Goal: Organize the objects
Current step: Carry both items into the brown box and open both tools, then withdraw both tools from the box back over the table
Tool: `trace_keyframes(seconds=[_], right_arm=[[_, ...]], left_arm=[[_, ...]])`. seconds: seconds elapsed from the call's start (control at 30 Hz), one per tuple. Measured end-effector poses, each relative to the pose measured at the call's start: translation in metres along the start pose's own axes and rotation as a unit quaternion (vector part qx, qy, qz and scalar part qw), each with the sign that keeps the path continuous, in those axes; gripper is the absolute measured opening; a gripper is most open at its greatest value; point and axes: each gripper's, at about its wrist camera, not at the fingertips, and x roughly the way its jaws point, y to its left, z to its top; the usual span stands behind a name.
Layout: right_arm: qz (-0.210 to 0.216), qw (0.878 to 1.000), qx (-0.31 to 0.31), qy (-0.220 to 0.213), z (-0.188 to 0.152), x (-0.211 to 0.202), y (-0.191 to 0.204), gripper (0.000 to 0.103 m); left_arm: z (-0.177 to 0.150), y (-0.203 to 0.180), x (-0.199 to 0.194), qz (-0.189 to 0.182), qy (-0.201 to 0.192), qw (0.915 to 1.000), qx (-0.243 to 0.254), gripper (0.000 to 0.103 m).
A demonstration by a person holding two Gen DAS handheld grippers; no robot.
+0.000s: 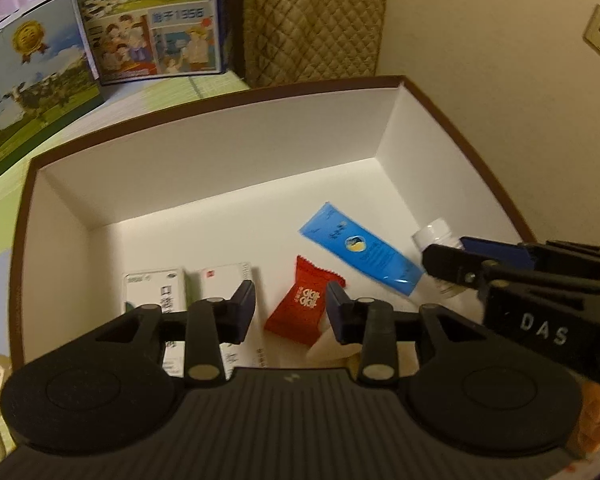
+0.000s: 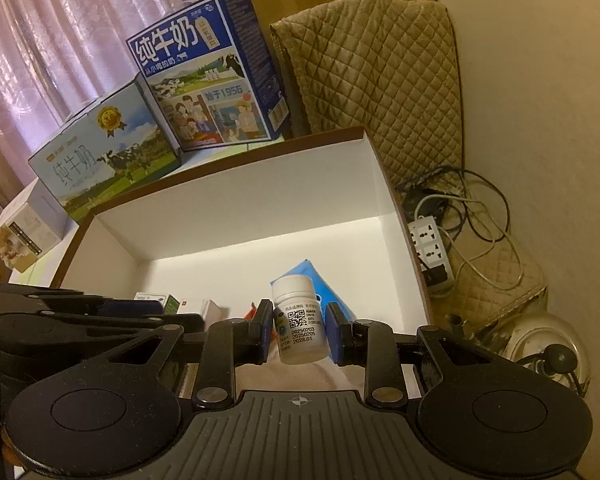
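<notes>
A brown-rimmed box with a white inside holds two white medicine boxes side by side, a red candy, a blue tube and a white bottle. My left gripper hangs open just above the red candy, fingers well apart. My right gripper reaches in at the box's right side. Its pads sit tight against both sides of the upright white bottle, in front of the blue tube. In the left wrist view the right gripper partly hides the bottle.
Two milk cartons stand behind the box. A quilted brown cover lies at the back right. A power strip with tangled cables and a kettle sit right of the box. A hand shows at lower right.
</notes>
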Motion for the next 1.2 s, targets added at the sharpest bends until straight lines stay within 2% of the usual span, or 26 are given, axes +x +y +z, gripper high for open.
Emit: trace_keyframes(seconds=[0.27,0.37,0.43,0.67,0.93,1.07,1.2], right_arm=[[0.012,1.000,0.005,-0.018,0.008,0.002,0.011,0.025],[0.017,1.000,0.006,-0.022,0.013,-0.001,0.014,0.033],[0.016,0.999,0.005,-0.029,0.015,-0.006,0.015,0.042],[0.023,0.999,0.004,-0.027,0.008,-0.028,0.019,0.049],[0.023,0.999,-0.010,-0.026,-0.010,-0.054,0.031,0.059],[0.027,0.999,-0.025,-0.040,-0.018,-0.071,0.043,0.064],[0.026,0.998,-0.032,-0.055,-0.023,-0.088,0.055,0.067]], left_arm=[[-0.002,0.020,-0.013,0.010,-0.006,0.9998,-0.014,0.046],[-0.003,0.025,-0.025,0.009,-0.018,0.9997,-0.015,0.053],[-0.003,0.028,-0.032,0.009,-0.025,0.9995,-0.016,0.055],[-0.014,0.041,-0.060,0.001,-0.034,0.9989,-0.033,0.070],[-0.032,0.045,-0.090,-0.002,-0.045,0.9980,-0.045,0.077],[-0.037,0.045,-0.109,0.005,-0.059,0.9971,-0.048,0.083],[-0.043,0.045,-0.129,0.004,-0.070,0.9963,-0.049,0.085]])
